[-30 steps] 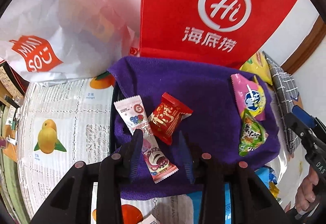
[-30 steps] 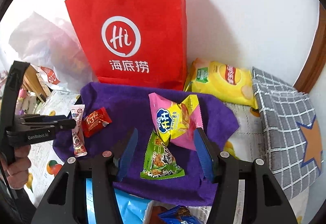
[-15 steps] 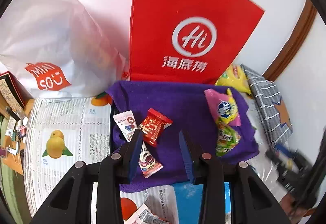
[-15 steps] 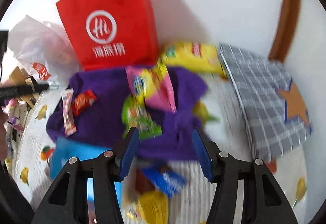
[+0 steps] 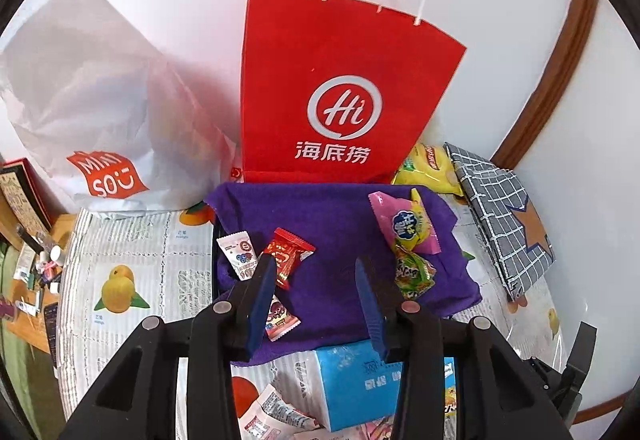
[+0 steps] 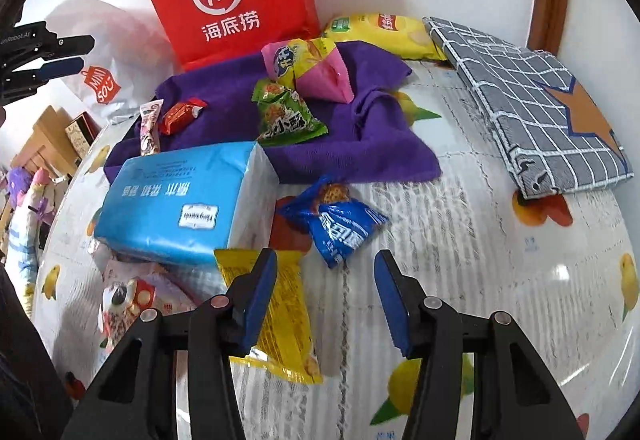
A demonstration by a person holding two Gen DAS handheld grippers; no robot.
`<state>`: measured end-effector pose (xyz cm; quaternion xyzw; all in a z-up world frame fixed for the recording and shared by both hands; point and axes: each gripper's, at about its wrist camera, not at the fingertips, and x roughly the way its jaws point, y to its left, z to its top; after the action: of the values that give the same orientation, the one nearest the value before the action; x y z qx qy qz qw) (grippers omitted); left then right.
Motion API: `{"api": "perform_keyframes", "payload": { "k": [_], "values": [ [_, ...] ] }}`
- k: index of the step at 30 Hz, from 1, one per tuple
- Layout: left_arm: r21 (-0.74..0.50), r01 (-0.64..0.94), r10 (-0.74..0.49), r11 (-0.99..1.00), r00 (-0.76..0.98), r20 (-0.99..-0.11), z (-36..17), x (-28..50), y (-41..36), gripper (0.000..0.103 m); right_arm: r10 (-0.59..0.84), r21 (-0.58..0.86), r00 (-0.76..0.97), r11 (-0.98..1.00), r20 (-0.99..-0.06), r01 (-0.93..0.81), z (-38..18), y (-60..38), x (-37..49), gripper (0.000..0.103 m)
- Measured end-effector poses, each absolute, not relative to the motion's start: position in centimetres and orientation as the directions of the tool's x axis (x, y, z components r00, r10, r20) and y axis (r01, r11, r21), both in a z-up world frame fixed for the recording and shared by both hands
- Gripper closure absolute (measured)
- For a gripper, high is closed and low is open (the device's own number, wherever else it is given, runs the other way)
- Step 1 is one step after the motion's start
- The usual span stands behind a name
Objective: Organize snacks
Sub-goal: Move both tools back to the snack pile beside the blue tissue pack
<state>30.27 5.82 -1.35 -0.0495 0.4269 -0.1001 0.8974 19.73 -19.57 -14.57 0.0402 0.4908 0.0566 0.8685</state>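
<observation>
Snacks lie sorted on a purple towel [image 6: 352,144] while both tongs hang empty above the table.
Left gripper [image 5: 316,294], jaws apart and just opening with nothing between them, hovers over the towel's near edge by a red candy [image 5: 289,254] and a white stick pack [image 5: 240,250]. Right gripper [image 6: 324,292], jaws apart and just narrowing, grips nothing; it hangs over the fruit-print cloth [image 6: 500,280], near a yellow pack [image 6: 280,316] and a blue pack [image 6: 338,228], both off the towel.
</observation>
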Motion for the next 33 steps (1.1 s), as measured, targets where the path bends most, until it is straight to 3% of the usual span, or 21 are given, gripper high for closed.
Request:
{"api": "perform_keyframes", "payload": {
  "k": [5, 16, 22, 24, 25, 33],
  "values": [
    [-0.151, 0.159, -0.218, 0.976, 0.636, -0.74, -0.4, 28.6, 4.9, 0.06, 0.215, 0.204, 0.536, 0.976, -0.817, -0.08, -13.9, -20.2, 18.3, 0.052],
    [-0.058, 0.122, -0.122, 0.991, 0.624, -0.772, -2.1, 24.7, 6.9, 0.06, 0.238, 0.181, 0.502, 0.97, -0.832, -0.159, -16.6, -16.4, 17.8, 0.052],
    [-0.041, 0.051, -0.063, 0.998, 0.588, -0.806, -5.1, 23.1, 9.8, 0.06, 0.191, 0.123, 0.484, 0.978, -0.854, -0.167, -18.4, -15.7, 18.6, 0.052],
    [-0.047, 0.029, -0.056, 0.998, 0.567, -0.822, -6.5, 22.7, 10.7, 0.06, 0.174, 0.102, 0.49, 0.98, -0.854, -0.171, -18.4, -15.8, 18.5, 0.062],
    [-0.049, 0.021, -0.052, 0.999, 0.556, -0.83, -7.3, 22.6, 11.0, 0.06, 0.162, 0.09, 0.5, 0.982, -0.851, -0.166, -18.3, -16.1, 18.3, 0.062],
    [-0.099, 0.07, -0.12, 0.993, 0.465, -0.877, -13.2, 22.1, 10.3, 0.06, 0.131, 0.081, 0.551, 0.99, -0.824, -0.114, -18.1, -19.6, 16.2, 0.062]
  ]
}}
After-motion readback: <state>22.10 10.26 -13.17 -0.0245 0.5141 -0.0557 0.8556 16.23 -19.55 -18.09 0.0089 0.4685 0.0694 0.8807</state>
